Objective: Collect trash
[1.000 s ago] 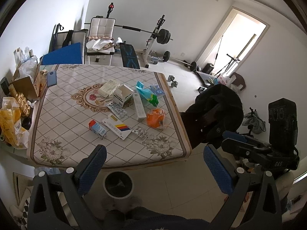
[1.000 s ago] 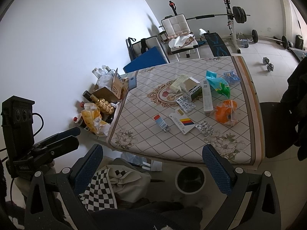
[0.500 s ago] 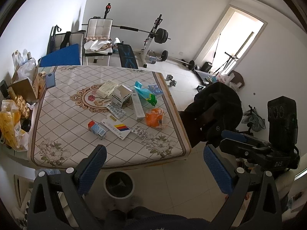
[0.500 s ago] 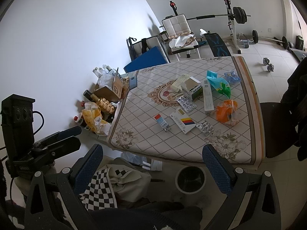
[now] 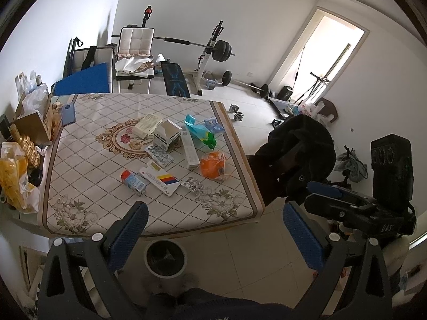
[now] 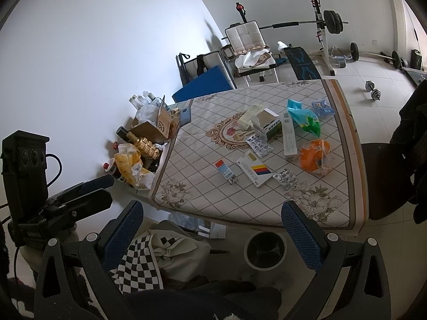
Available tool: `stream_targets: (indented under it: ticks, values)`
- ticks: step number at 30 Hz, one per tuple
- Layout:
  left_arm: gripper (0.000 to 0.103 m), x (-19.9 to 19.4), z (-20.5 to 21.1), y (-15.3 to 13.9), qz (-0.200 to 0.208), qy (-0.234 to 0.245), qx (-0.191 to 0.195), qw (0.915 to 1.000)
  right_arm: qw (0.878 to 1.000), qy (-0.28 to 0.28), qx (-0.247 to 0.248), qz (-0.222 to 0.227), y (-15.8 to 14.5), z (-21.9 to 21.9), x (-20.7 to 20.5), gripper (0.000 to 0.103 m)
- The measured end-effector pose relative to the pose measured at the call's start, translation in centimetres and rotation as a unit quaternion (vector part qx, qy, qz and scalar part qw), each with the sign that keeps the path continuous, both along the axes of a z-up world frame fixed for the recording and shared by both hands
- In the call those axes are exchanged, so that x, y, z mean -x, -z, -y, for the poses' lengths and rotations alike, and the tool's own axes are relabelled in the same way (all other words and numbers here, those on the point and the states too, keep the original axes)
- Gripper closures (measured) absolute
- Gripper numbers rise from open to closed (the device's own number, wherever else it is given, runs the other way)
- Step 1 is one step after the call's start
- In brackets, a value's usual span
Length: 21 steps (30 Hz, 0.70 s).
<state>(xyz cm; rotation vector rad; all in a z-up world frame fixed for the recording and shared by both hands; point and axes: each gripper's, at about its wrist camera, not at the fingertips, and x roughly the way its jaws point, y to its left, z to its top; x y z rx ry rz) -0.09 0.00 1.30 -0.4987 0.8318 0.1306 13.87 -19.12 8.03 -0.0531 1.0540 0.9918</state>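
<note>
Litter lies on a table (image 5: 80, 186) with a patterned cloth: an orange bag (image 5: 213, 162) (image 6: 315, 157), a teal and green wrapper (image 5: 200, 132) (image 6: 304, 118), several medicine boxes such as a white one (image 5: 166, 136) (image 6: 267, 128), a striped flat box (image 5: 162, 180) (image 6: 254, 170), a small red and blue carton (image 5: 133, 182) (image 6: 225, 170) and blister packs (image 5: 160, 156) (image 6: 287, 178). A round bin (image 5: 165, 257) (image 6: 265, 249) stands on the floor below the table's near edge. My left gripper (image 5: 213, 226) and right gripper (image 6: 212, 226) hover open and empty, short of the table.
Bottles, a cardboard box (image 6: 157, 124) and a yellow bag (image 5: 13, 178) crowd the table's left side. A dark chair with a black garment (image 5: 296, 154) stands at the right. A checkered cloth (image 6: 149, 261) lies below. Weight bench and barbell (image 5: 213, 50) stand behind.
Both views have shifted only slightly; the left one has tilted up a little. Nothing on the table has moved, and both grippers stay open.
</note>
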Motion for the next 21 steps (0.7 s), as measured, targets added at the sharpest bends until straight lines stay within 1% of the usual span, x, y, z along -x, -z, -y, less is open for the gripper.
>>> stream_targets:
  ticks: [21]
  values:
    - [0.0,0.04,0.21,0.17,0.0,0.001,0.0,1.0,1.0,0.0,-0.002,-0.001,0.01,-0.02,0.08,0.0]
